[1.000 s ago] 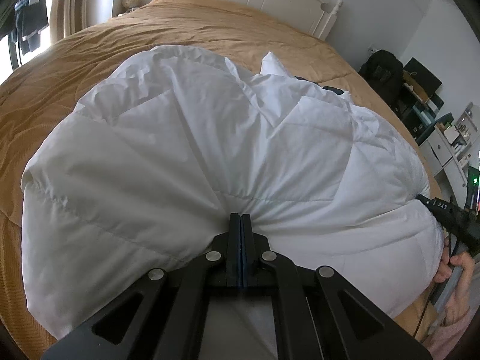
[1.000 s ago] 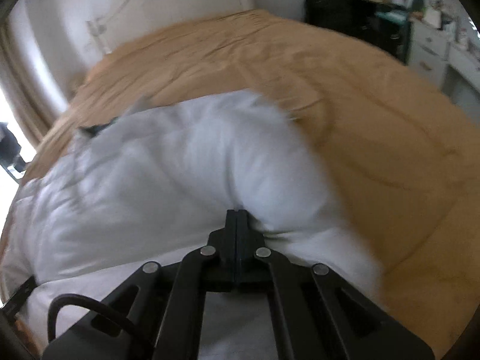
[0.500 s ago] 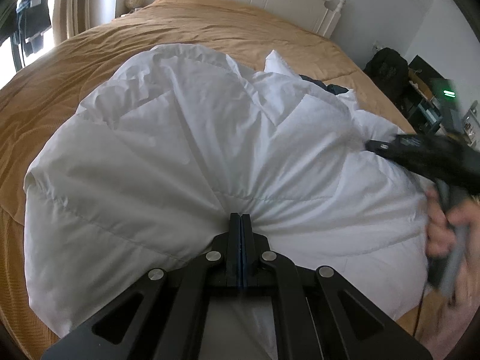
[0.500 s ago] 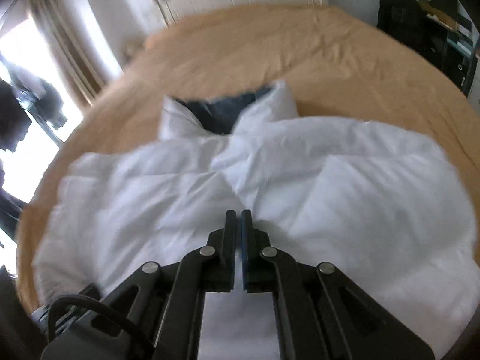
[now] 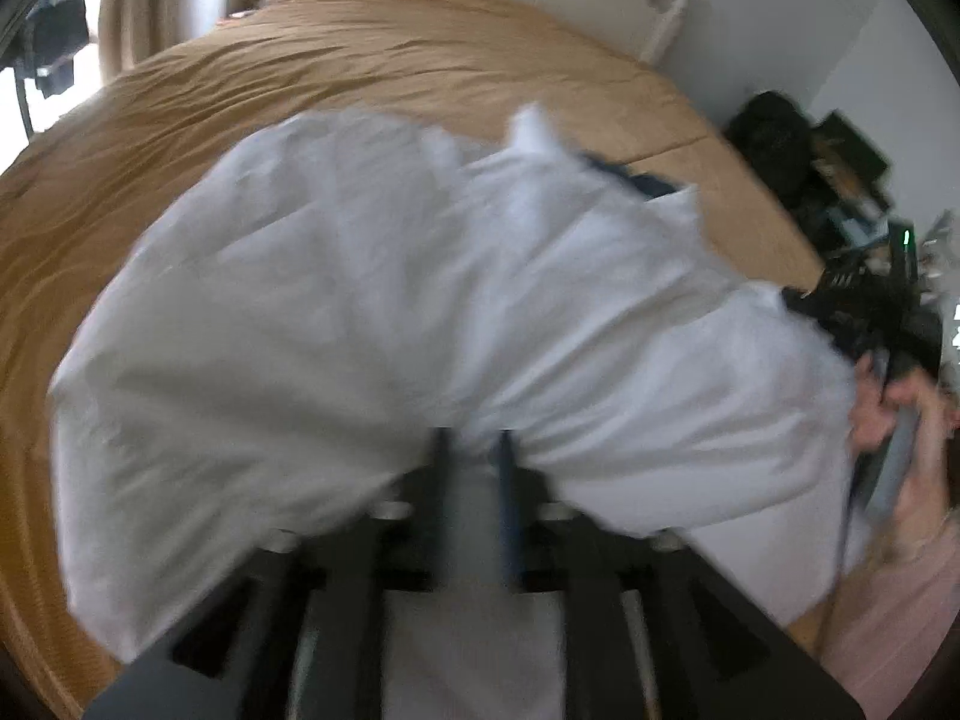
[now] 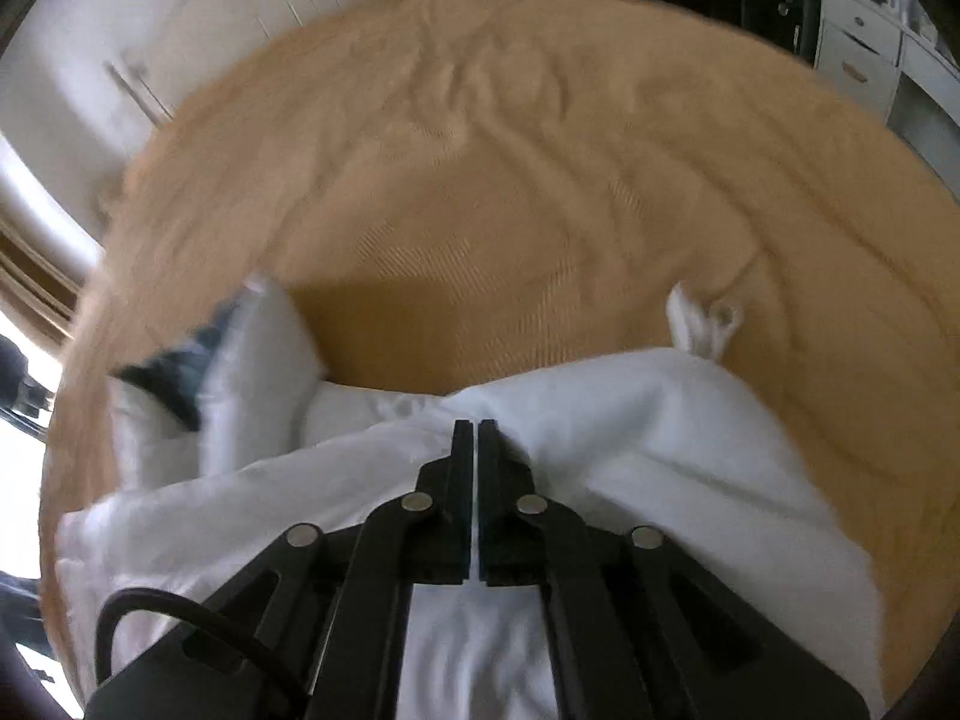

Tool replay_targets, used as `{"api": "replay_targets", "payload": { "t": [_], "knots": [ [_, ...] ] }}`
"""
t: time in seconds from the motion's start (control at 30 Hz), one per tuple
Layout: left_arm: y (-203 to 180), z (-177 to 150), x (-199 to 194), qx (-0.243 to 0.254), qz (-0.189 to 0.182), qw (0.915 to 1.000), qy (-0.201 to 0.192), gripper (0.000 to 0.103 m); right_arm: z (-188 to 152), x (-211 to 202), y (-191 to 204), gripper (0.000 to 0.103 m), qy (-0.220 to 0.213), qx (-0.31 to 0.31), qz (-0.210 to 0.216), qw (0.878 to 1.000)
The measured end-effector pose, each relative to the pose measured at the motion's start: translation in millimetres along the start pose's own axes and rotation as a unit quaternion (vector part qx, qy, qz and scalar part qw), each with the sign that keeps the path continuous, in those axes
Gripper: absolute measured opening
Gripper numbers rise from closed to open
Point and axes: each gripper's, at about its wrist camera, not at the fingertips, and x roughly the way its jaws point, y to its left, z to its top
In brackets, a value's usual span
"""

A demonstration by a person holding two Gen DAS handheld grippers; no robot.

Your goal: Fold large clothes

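Observation:
A puffy white jacket [image 5: 420,300] with a dark blue collar lining [image 5: 636,180] lies bunched on the tan bedspread [image 5: 420,60]. My left gripper [image 5: 474,438] sits at its near edge. Its jaws are opening, and the gathered white cloth lies between the fingers without being pressed. In the right wrist view my right gripper [image 6: 477,426] is shut, its tips at a fold of the jacket [image 6: 660,420]; I cannot tell whether any cloth is pinched. From the left wrist view, the right gripper [image 5: 804,300] touches the jacket's right edge, held by a hand [image 5: 888,420]. The picture is blurred.
The tan bedspread [image 6: 510,180] stretches far beyond the jacket. A white headboard [image 5: 666,18] stands at the back. A black bag [image 5: 774,126] and cluttered shelves are right of the bed, with white drawers [image 6: 858,60]. A curtain [image 5: 126,0] hangs at the left.
My left jaws have parted from shut, loosening the pinched cloth. My right gripper swung across above the jacket and now sits at its far right part, still shut.

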Motion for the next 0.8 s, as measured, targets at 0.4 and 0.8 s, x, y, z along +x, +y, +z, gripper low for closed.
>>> {"api": "replay_targets", "payload": {
  "t": [0.4, 0.8],
  "knots": [
    [-64.5, 94.8, 107.7, 0.068, 0.040, 0.9942, 0.074, 0.035, -72.5, -66.0, 5.8, 0.001, 0.005, -0.078, 0.058, 0.995],
    [38.1, 164.7, 120.8, -0.001, 0.129, 0.9897, 0.063, 0.031, -71.0, -28.3, -26.1, 0.000, 0.032, -0.037, 0.071, 0.996]
  ]
}}
